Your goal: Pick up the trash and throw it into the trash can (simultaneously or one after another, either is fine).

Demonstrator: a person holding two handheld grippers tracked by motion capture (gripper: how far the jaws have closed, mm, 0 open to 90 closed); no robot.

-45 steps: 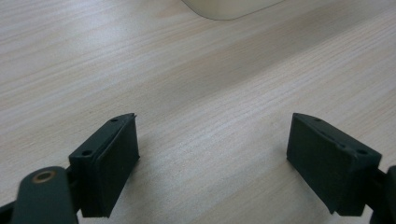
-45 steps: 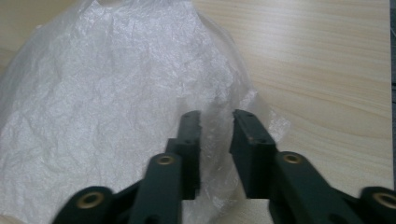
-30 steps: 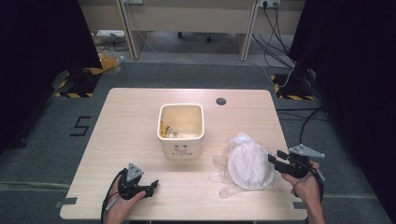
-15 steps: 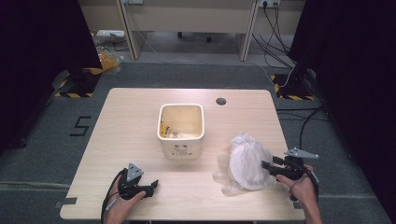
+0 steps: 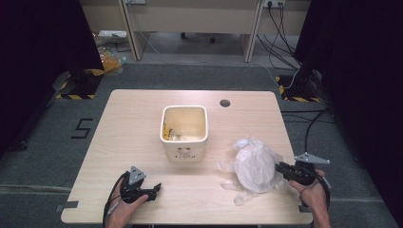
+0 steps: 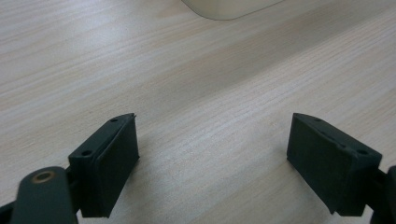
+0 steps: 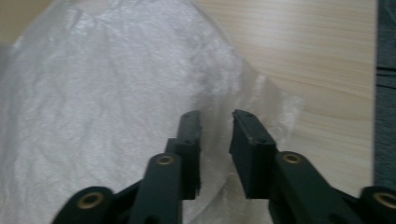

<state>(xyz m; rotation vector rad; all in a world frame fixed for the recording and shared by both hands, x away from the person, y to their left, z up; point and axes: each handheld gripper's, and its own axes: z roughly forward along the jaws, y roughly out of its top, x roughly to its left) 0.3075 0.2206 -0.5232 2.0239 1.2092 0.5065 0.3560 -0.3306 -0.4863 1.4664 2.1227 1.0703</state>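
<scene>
- Seen from the high view, the right gripper is set against the near right edge of the one white plastic bag, which lies crumpled on the table just ahead of its jaws. Its jaws have just been closing, with bag film between them.
- Well apart from that tool, the left gripper is rested low at the table's near edge, with bare wood in front of it and one cream bin ahead of it and to its right.
- Counted from above: two grippers, one bag, one bin holding some litter, one table.
- Along the left gripper view, the left gripper is seen with its jaws spread wide and nothing between them; a corner of the bin is caught far ahead of the pads.
- Along the right gripper view, the right gripper is shown with its jaws drawn near together and a narrow gap left; a fold of the bag is gathered between them. Whether the pads already press on the film cannot be told.
- The step in hand is judged to be the taking hold of the bag's edge by the right tool.
- For the next move, a firm pinch on the thin film would be called for before any lift, since loose plastic may slip out; the idle left tool could then be brought across to a second edge, likely so that the bag can be opened toward the bin.
</scene>
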